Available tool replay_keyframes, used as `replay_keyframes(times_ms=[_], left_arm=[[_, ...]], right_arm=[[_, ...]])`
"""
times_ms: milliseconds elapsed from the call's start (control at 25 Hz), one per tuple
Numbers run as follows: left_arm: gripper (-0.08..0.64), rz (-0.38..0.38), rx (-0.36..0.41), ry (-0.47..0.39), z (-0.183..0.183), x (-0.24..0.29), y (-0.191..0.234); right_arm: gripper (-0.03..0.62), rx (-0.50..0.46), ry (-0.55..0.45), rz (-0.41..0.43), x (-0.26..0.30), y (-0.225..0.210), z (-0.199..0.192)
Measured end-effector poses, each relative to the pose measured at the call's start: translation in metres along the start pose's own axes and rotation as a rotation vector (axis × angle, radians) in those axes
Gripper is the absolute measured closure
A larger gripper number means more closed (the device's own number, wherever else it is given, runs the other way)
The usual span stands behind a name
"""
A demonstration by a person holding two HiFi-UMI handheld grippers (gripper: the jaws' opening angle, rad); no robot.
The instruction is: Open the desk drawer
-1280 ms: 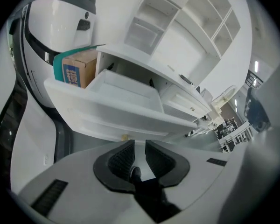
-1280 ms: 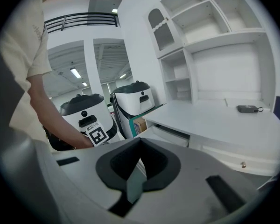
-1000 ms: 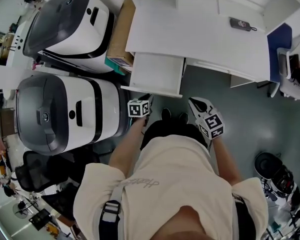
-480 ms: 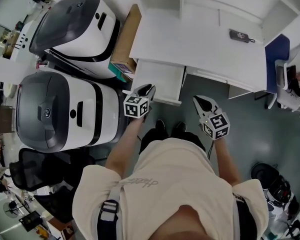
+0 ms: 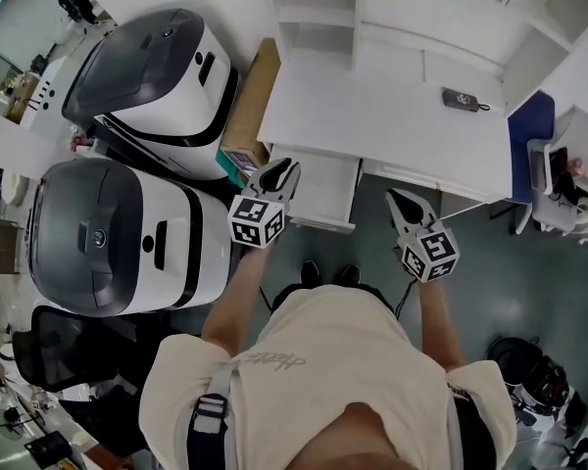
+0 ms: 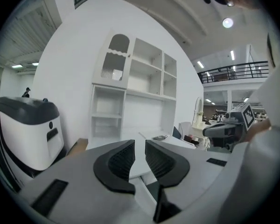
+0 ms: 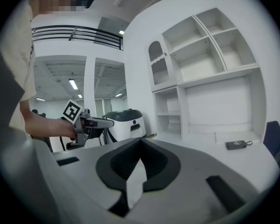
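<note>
Standing at white desk (image 5: 392, 96): person, one gripper per hand.
Desk drawer (image 5: 328, 189): white, pulled out under desk's left end.
Left gripper (image 5: 279, 171): jaws slightly apart, nothing between them; tips over drawer's left front part in head view; touching or not, cannot tell.
Right gripper (image 5: 399, 202): jaws closed tip to tip, empty; just right of drawer, over grey floor.
Small dark device (image 5: 464, 100): on desktop, right part.
Two white-and-grey machines (image 5: 118, 228): left of desk.

Bright, even overhead light — ceiling lamps (image 6: 227, 22) glare; gripper views bulge fisheye, corners black — head view curves at edges.
</note>
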State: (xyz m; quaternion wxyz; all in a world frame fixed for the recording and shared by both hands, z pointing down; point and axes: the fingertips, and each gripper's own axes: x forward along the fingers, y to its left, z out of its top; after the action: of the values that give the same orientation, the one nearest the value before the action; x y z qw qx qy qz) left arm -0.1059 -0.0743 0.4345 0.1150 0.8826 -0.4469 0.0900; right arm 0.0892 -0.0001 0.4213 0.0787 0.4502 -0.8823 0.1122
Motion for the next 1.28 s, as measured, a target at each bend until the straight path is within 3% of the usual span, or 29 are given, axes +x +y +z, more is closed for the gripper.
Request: replay_keyframes(times_ms=[200,400,840,1280], left_arm=[[0.499,-0.008,0.069,-0.110,0.054,-0.009,-0.006],[0.547,-0.032,0.110,-0.156,0.086,-0.009,-0.015],[0.555,-0.007,0.183,-0.219,0.127,-0.023,-0.011],[0.556,0.028,0.218,-0.242,0.147,-0.033,-0.003]], right_arm=[[0.594,-0.028,-0.052,0.004,-0.001,0.005,0.030],[0.594,-0.059,-0.085,0.002,-0.002,0.002,0.058],[0.594,-0.139,-0.192,0.013,-0.002,0.014,0.122],[0.594,-0.135,-0.268,-0.033,-0.006,0.015,0.157]])
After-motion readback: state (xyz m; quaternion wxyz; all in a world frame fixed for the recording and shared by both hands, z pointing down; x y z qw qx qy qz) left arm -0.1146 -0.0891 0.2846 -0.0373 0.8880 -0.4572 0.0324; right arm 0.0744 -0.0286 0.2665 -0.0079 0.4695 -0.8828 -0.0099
